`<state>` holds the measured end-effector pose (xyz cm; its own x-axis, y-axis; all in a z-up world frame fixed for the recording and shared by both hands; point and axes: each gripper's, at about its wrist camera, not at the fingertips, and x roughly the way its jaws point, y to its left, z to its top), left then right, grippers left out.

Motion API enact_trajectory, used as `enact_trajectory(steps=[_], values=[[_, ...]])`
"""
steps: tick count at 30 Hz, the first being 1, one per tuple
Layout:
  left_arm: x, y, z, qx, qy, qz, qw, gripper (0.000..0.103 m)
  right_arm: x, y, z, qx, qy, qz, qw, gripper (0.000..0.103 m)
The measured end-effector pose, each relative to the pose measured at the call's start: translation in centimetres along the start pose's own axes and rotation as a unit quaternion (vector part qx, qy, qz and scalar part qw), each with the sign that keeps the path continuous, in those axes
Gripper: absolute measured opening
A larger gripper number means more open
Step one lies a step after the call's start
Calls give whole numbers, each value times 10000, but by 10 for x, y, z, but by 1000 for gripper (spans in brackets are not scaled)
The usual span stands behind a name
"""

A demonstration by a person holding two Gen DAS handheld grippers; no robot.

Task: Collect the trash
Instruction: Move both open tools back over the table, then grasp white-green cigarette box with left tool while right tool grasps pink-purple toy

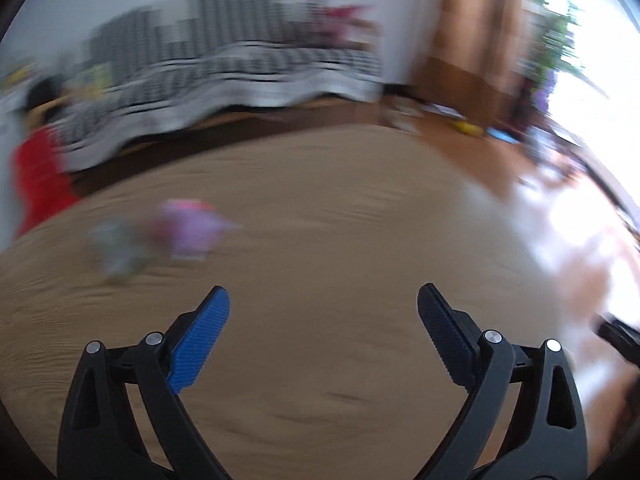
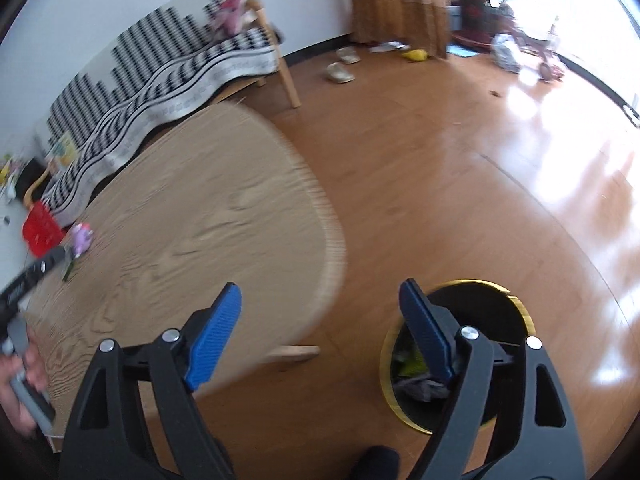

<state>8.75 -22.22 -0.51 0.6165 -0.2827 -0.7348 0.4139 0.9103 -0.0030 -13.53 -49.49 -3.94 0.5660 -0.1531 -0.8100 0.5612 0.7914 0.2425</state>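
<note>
Both claws are standing spread with nothing between their blue pads: the left gripper is hanging over the wooden table, and the right gripper is hovering between the table's edge and the gold-rimmed bin on the floor. Some scraps are already lying inside that bin, so part of the collecting is looking done. Remaining on the tabletop are a purple wrapper and a greyish scrap just beside it, both blurred, still waiting for pickup.
</note>
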Motion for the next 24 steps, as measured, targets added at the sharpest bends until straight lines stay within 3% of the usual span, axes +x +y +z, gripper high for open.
enact_trajectory(steps=[2, 5, 8, 10, 20, 21, 22, 23, 24], values=[[15, 52, 9, -408, 49, 513, 9978, 93, 12, 29, 6, -165, 62, 99, 9998, 79], [45, 131, 20, -1293, 283, 1080, 9853, 93, 28, 78, 13, -388, 115, 295, 9987, 79], [66, 169, 24, -1686, 393, 1438, 9744, 93, 44, 118, 14, -648, 208, 443, 9967, 79], [82, 186, 27, -1826, 524, 1384, 9720, 93, 53, 142, 14, -841, 259, 514, 9948, 79], [142, 185, 32, -1618, 956, 1229, 9744, 92, 93, 217, 20, -1275, 384, 736, 9884, 79], [143, 187, 32, -1569, 892, 1284, 9752, 89, 95, 221, 21, -1318, 392, 750, 9877, 79], [141, 188, 31, -1550, 836, 1288, 9759, 82, 99, 228, 23, -1385, 382, 773, 9866, 79], [138, 190, 31, -1535, 788, 1296, 9765, 64, 102, 233, 24, -1419, 376, 770, 9862, 79], [135, 193, 32, -1508, 753, 1275, 9774, 61, 108, 243, 26, -1492, 374, 770, 9851, 79]])
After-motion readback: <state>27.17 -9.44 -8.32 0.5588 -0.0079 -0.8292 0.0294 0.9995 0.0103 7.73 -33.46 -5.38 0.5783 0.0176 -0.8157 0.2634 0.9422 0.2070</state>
